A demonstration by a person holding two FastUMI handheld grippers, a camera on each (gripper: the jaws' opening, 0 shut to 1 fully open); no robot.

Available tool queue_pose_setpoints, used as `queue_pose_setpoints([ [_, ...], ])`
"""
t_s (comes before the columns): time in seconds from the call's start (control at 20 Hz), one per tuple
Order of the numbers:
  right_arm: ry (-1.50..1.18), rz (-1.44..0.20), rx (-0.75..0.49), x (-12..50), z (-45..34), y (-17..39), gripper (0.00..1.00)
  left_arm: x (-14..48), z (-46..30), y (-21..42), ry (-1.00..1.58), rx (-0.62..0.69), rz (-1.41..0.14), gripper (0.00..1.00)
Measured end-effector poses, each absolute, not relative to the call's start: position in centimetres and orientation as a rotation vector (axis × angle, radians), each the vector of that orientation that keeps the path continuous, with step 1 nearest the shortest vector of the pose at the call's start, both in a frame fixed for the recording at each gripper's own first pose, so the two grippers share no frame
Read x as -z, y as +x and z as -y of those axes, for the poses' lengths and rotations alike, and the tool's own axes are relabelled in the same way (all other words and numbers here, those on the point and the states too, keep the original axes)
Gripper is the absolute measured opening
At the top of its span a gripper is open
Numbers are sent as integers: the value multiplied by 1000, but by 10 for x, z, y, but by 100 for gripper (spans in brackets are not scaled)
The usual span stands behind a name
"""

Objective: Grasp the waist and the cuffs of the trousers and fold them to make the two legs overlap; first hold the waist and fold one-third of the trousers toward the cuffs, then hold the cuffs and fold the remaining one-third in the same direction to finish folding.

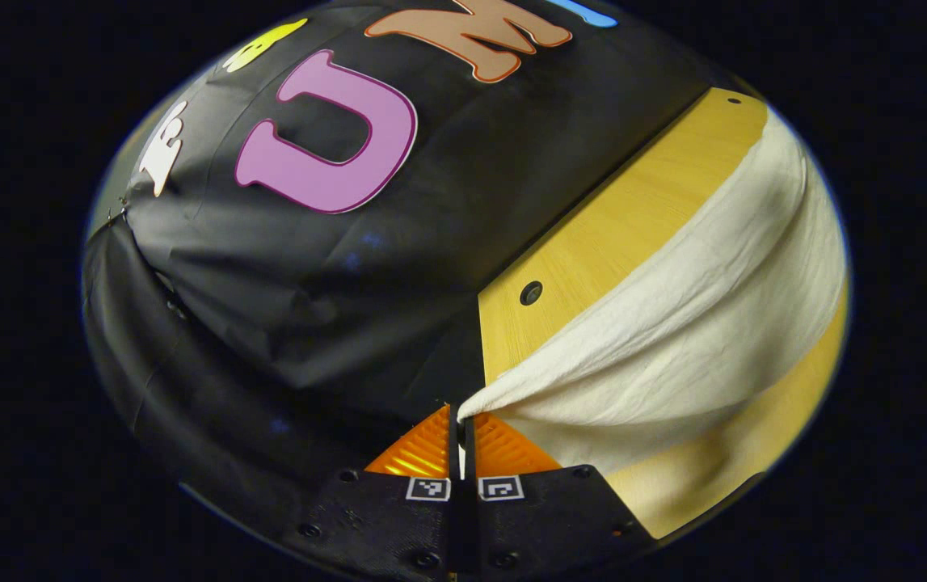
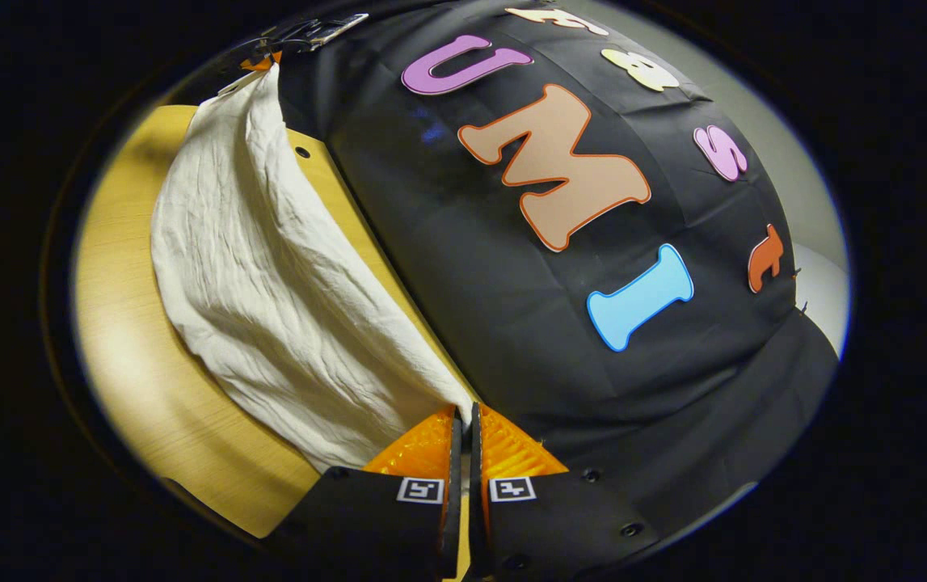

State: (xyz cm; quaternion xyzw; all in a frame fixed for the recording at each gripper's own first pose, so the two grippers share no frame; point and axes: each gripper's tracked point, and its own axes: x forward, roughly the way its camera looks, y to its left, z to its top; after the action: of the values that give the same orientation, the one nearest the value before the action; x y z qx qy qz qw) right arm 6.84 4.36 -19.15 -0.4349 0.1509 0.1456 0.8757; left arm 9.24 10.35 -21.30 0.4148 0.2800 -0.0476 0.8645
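The cream trousers stretch as a creased band over the wooden table, lifted at both ends. My left gripper is shut on one corner of the cloth, which fans out to the right from its fingertips. In the right gripper view the same trousers run from the upper left down to my right gripper, which is shut on the other corner. The left gripper shows far off at the top left of that view, holding the cloth's other end. Which end is waist or cuffs I cannot tell.
The black cloth wall hangs close along the table's far edge. The tabletop has small dark screw holes. Bare wood lies on the near side of the trousers. A pale wall shows past the cloth at the right.
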Motion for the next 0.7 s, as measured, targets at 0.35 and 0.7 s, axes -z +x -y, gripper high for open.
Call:
queue_pose_setpoints([
  [0.35,-885,-381,-234,236,-57,119,8,267,-89,140,728,131,-589,0],
  [0.7,-884,-520,-255,315,-75,150,8,329,-68,172,721,191,-633,0],
])
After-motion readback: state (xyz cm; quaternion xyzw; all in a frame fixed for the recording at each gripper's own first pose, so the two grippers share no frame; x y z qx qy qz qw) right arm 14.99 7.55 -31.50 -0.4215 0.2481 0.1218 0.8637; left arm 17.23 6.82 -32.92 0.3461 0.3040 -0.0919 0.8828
